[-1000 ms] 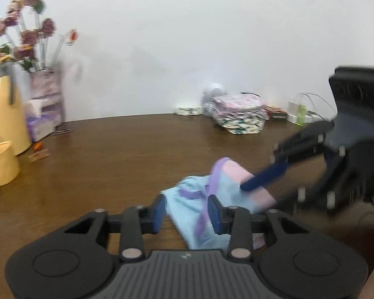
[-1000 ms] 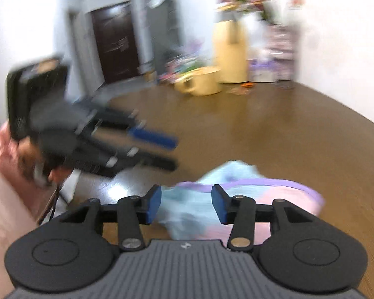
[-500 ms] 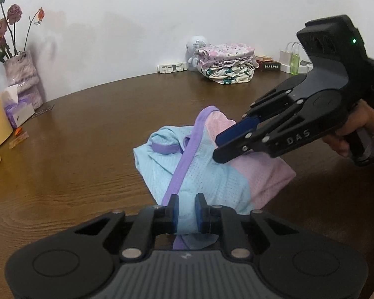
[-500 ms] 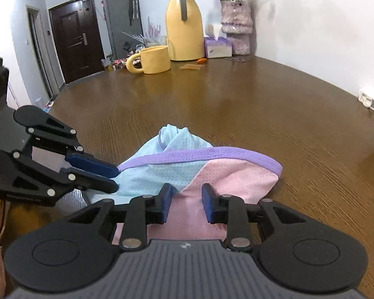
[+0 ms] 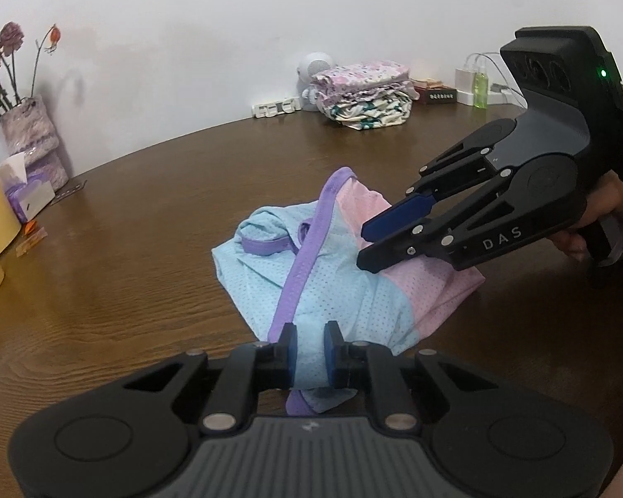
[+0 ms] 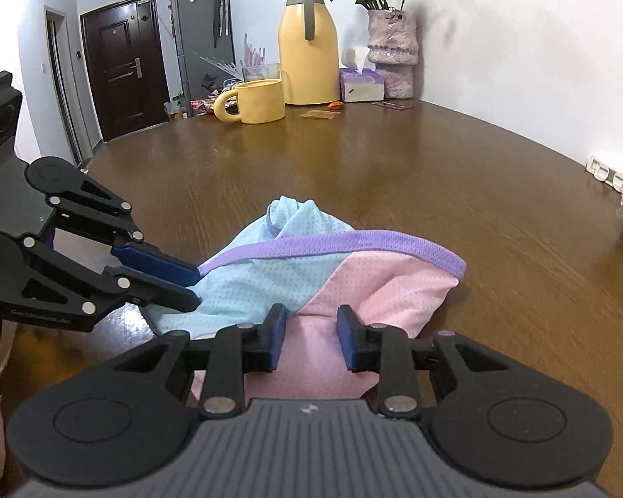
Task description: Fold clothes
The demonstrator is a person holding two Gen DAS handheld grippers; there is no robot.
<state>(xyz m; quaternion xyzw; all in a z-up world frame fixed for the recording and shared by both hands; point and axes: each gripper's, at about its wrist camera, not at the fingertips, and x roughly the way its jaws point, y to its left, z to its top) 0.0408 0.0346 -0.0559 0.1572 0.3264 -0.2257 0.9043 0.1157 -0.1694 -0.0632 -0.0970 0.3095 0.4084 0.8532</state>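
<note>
1. Right now the garment (image 5: pixel 324 274) lies bunched near the front edge of the wooden table (image 5: pixel 145 216), a soft heap rather than a flat sheet, so to my eye the folding has barely begun.
2. The left gripper (image 5: pixel 310 348) has its pads drawn in close on the blue hem nearest it, pinching cloth; I take that as an anchor for pulling the piece out flat.
3. The right gripper (image 6: pixel 310 334) hangs over the pink half with its pads spread and fabric lying between them, not yet nipped.
4. The cloth is thin mesh dotted with tiny holes, pale blue meeting pink along a slant seam, edged by a ribbed purple band (image 6: pixel 332 245). It looks limp and likely to sag.
5. At the far wall sits a neat folded stack (image 5: pixel 363 95), probably finished pieces.
</note>
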